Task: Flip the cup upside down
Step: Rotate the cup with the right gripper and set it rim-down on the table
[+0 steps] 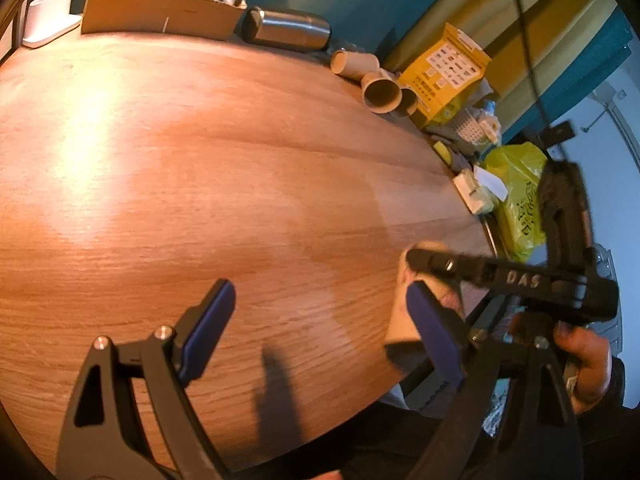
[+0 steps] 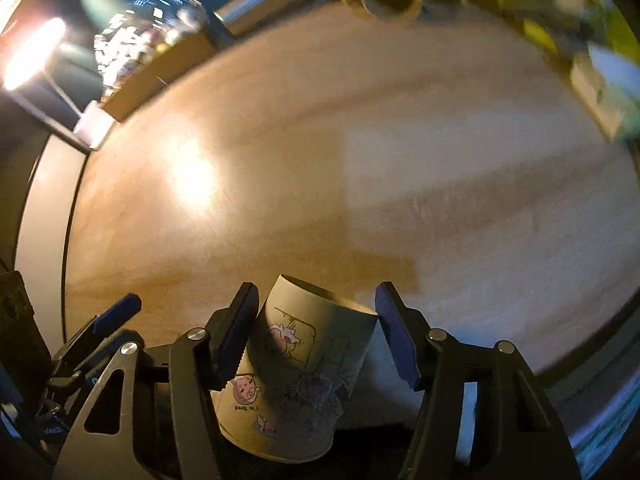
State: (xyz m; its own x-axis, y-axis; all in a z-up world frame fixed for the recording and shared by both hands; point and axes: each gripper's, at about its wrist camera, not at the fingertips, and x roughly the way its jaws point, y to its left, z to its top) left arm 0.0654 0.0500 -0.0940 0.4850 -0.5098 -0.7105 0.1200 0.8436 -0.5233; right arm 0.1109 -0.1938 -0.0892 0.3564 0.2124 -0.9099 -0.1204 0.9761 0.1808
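A paper cup (image 2: 296, 376) with pig cartoons sits between the fingers of my right gripper (image 2: 318, 338). The cup is upside down and tilted, wide rim toward the camera, at the table's near edge. The left pad (image 2: 236, 332) touches its side; the right pad (image 2: 396, 340) stands apart from it, so the jaws are open. In the left wrist view my left gripper (image 1: 320, 320) is open and empty above the wooden table (image 1: 200, 160). The right gripper (image 1: 500, 276) shows there at the right, with the cup (image 1: 404, 320) partly hidden behind my left gripper's blue pad.
Along the table's far edge lie a cardboard box of plush toys (image 1: 160, 12), a steel flask (image 1: 288, 30) on its side, several cardboard tubes (image 1: 380, 92), a yellow box (image 1: 444, 72) and a green bag (image 1: 516, 196). A white stand (image 1: 50, 14) is at far left.
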